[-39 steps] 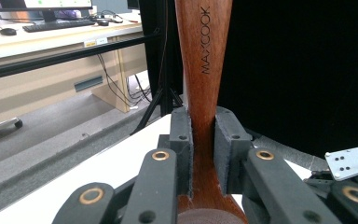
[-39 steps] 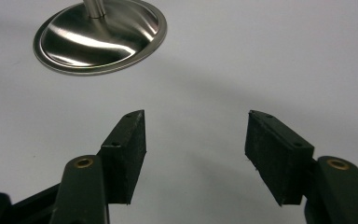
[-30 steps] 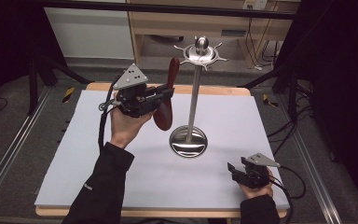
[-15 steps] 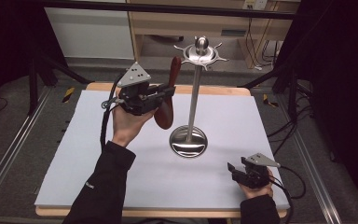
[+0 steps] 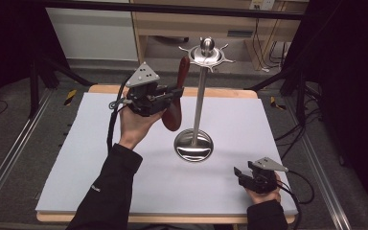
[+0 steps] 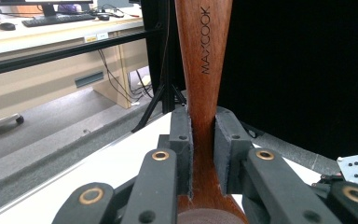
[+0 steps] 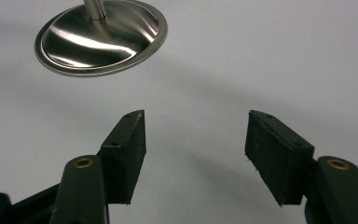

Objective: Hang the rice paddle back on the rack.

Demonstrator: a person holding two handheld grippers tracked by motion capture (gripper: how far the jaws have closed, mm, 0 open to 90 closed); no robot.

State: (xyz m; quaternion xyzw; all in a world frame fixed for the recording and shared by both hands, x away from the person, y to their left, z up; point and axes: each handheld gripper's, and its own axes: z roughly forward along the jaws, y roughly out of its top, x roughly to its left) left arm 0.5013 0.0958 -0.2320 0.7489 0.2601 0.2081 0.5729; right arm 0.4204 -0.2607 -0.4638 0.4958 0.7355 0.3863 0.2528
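- The white rectangular table top [image 5: 100, 167], edged in pale wood, bears everything here.
- A tall polished steel utensil stand [image 5: 199, 100] is upright near the table's middle: round dished base [image 7: 100, 35], thin post, and a hooked disc with a ball knob on top.
- The left gripper [image 5: 175, 93] is held up above the table's far left part, just left of the stand's post, its jaws clenched on the neck of a dark reddish-brown wooden spoon [image 5: 176, 98].
- The spoon's long axis runs nearly upright, slightly tilted. Its handle end points up toward the stand's hooked disc; its broad bowl hangs below the jaws, off the table. In the left gripper view the pads [image 6: 182, 144] press both sides of the handle [image 6: 203, 60], which carries engraved lettering.
- The right gripper [image 5: 238, 173] rests at the table's near right corner, well apart from the spoon, jaws spread and empty, aimed toward the stand's base.
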